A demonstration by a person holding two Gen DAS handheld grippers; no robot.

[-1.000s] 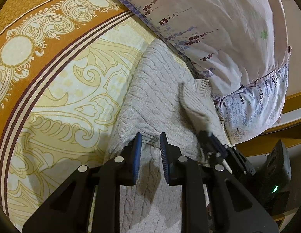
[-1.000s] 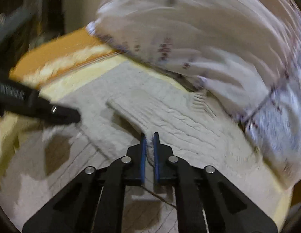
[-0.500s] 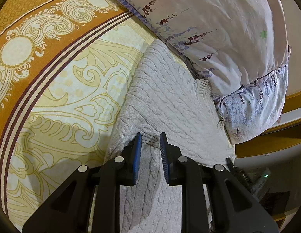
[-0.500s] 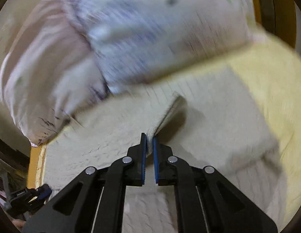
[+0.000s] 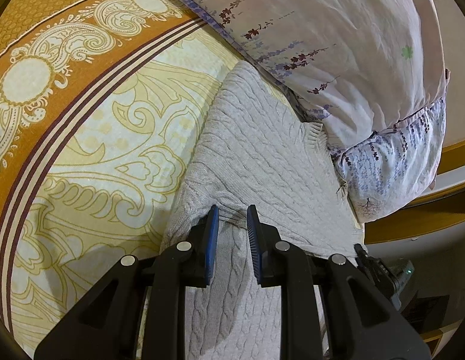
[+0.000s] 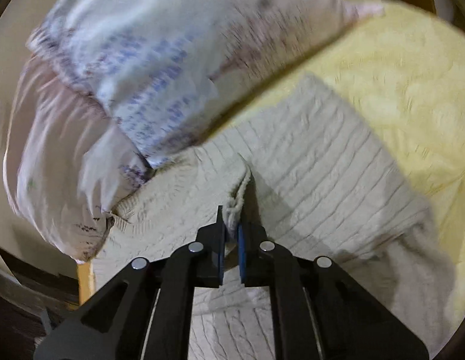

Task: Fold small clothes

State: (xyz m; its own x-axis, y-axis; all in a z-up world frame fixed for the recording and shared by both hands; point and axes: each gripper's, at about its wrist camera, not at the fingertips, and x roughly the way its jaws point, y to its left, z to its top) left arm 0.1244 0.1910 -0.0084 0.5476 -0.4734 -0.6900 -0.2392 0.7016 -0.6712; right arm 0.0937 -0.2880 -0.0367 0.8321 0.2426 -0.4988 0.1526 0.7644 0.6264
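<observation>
A beige cable-knit sweater lies on the bed, its body folded flat and one part running down under my left gripper. My left gripper is open, its blue pads on either side of a fold in the knit, holding nothing. In the right wrist view my right gripper is shut on a pinched edge of the sweater and lifts it into a small ridge. The right gripper's tip shows at the sweater's lower right edge in the left wrist view.
A floral white and purple pillow lies against the sweater's far side; it also shows in the right wrist view. The yellow and orange patterned bedspread spreads to the left. The wooden bed frame runs along the right.
My right gripper has swung around the sweater's edge, still shut on the knit, and left the middle of the left wrist view. My left gripper has stayed put and open.
</observation>
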